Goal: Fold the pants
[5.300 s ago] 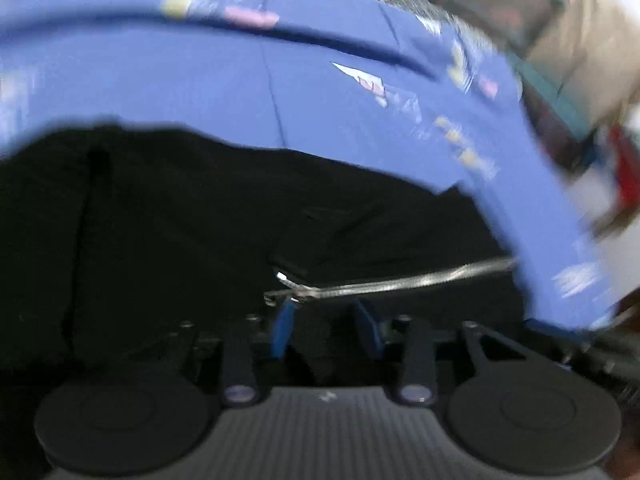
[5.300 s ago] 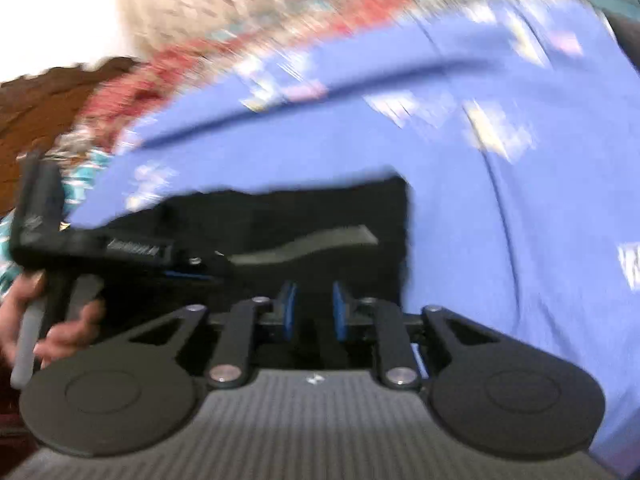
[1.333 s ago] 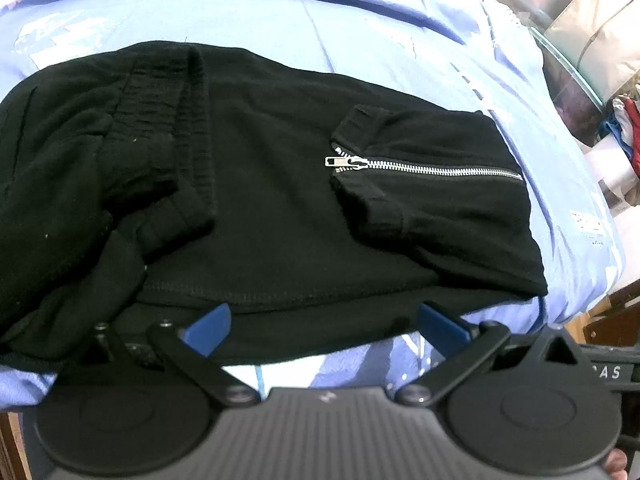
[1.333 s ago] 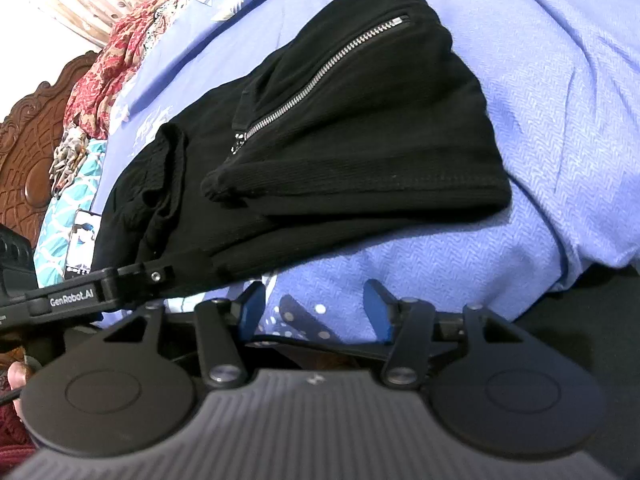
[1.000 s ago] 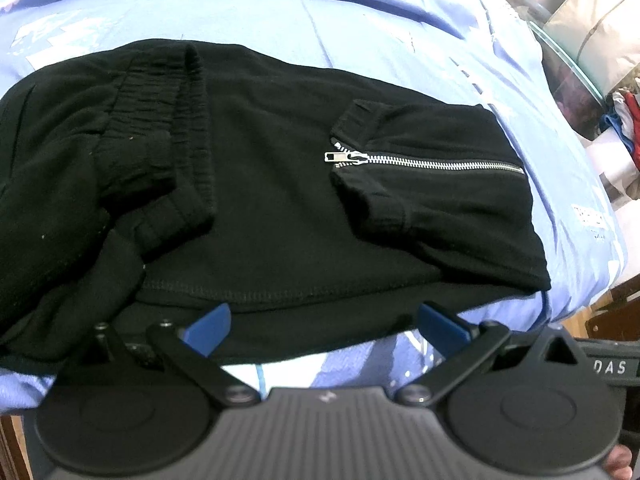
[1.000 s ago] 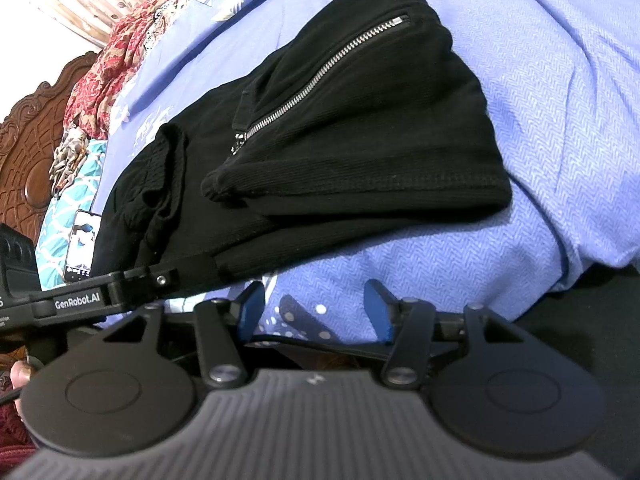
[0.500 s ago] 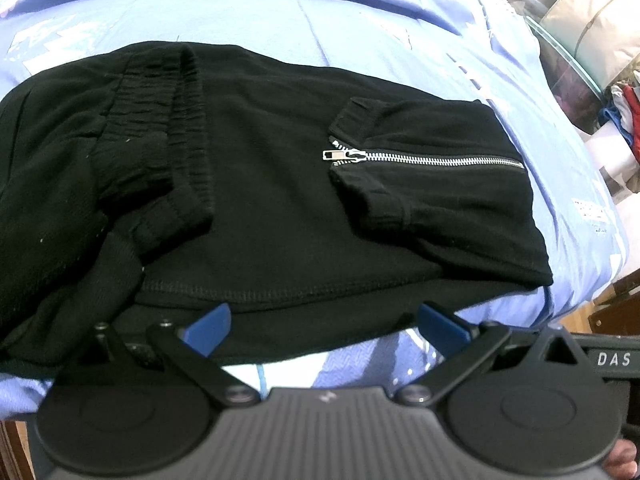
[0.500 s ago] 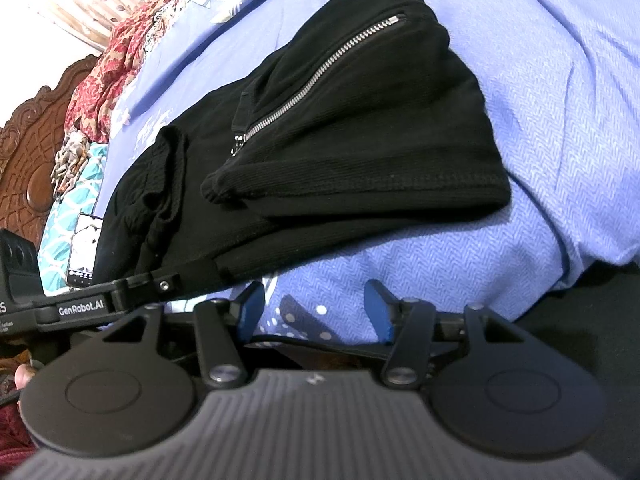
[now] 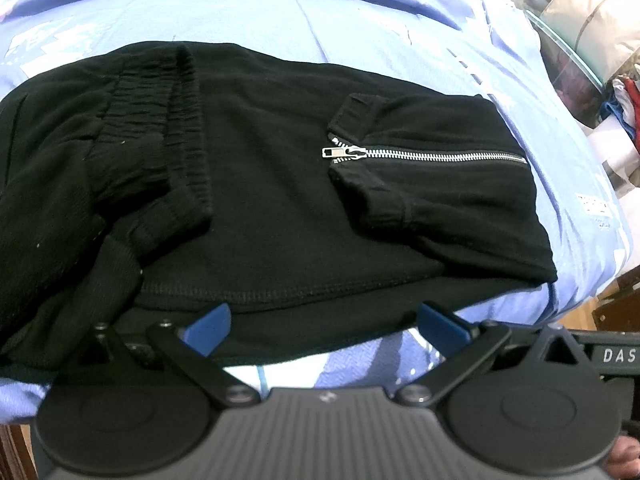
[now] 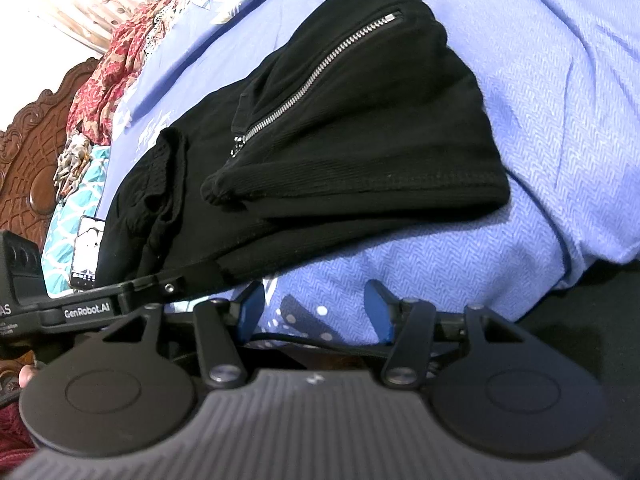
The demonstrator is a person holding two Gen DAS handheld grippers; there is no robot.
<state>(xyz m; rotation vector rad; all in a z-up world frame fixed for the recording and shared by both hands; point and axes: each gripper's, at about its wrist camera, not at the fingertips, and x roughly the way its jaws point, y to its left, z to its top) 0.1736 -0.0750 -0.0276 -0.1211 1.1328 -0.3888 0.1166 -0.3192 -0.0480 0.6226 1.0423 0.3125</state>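
The black pants (image 9: pixel 272 184) lie folded in a compact stack on the blue bedsheet (image 9: pixel 360 28), with a silver zipper (image 9: pixel 424 155) on the top layer and the elastic waistband (image 9: pixel 160 128) bunched at the left. They also show in the right wrist view (image 10: pixel 344 128). My left gripper (image 9: pixel 324 326) is open and empty, just in front of the stack's near edge. My right gripper (image 10: pixel 314 312) is open and empty, over bare sheet (image 10: pixel 540 128) in front of the stack's right end. The left gripper's body (image 10: pixel 88 308) shows at the left of the right wrist view.
The bed's right edge drops off near a glass-topped table (image 9: pixel 572 44) and a cloth pile (image 9: pixel 620 104). A carved wooden headboard (image 10: pixel 28 152), patterned fabrics (image 10: pixel 116 48) and a phone (image 10: pixel 86 252) lie beyond the pants' left end.
Five seconds ago both grippers were closed on the pants and moving; now both are open and drawn back. Over the last second almost nothing has moved.
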